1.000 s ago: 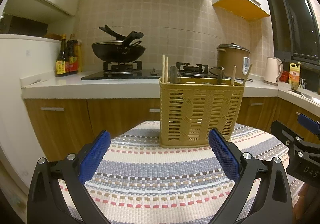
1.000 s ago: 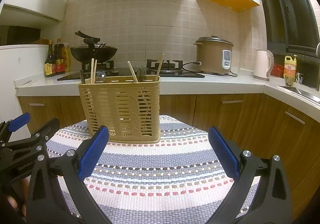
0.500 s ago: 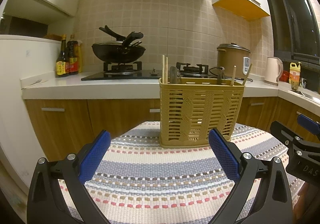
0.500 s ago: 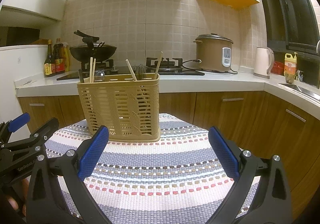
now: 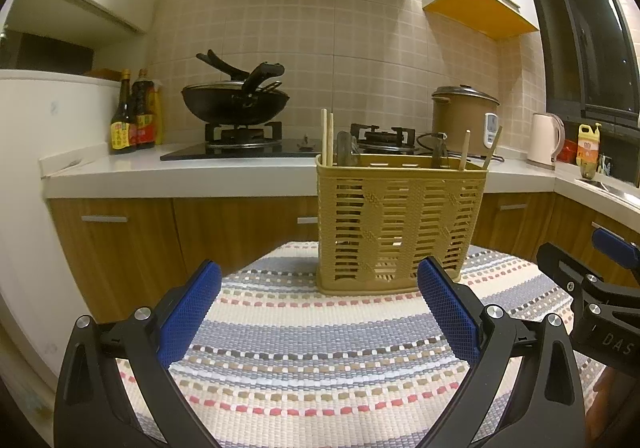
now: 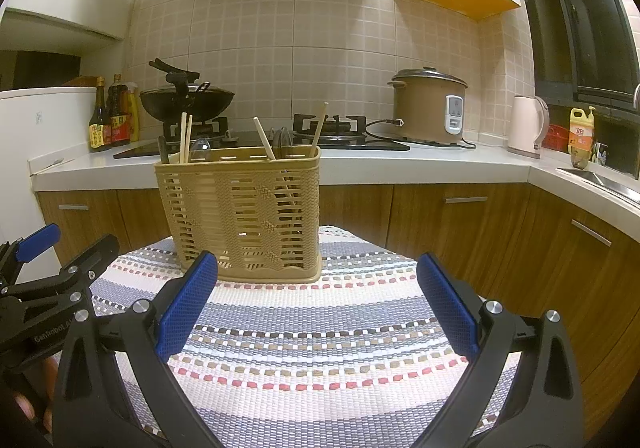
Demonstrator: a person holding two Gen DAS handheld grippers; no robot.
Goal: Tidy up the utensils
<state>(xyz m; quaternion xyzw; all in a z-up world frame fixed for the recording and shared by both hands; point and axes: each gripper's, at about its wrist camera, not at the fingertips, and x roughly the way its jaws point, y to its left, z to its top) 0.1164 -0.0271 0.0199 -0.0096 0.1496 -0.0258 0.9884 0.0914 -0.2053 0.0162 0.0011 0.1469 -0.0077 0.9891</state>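
A tan slatted utensil basket [image 5: 396, 228] stands upright on a striped woven cloth [image 5: 320, 360]; it also shows in the right wrist view [image 6: 244, 215]. Wooden chopsticks [image 5: 327, 135] and dark utensil handles [image 5: 345, 153] stick out of its top, also chopsticks [image 6: 185, 135] in the right view. My left gripper [image 5: 318, 304] is open and empty, short of the basket. My right gripper [image 6: 318, 302] is open and empty, to the basket's right and nearer. Each gripper shows at the edge of the other's view.
Behind the table runs a kitchen counter [image 5: 180, 171] with a gas hob, a black wok [image 5: 236, 101], sauce bottles [image 5: 134, 115], a rice cooker [image 6: 430, 107] and a kettle [image 6: 526, 127]. Wooden cabinets [image 6: 460, 224] stand below. A sink [image 6: 600, 179] is at the right.
Both views have tilted up slightly, so the basket sits a little lower in each frame. Both grippers stay open and empty.
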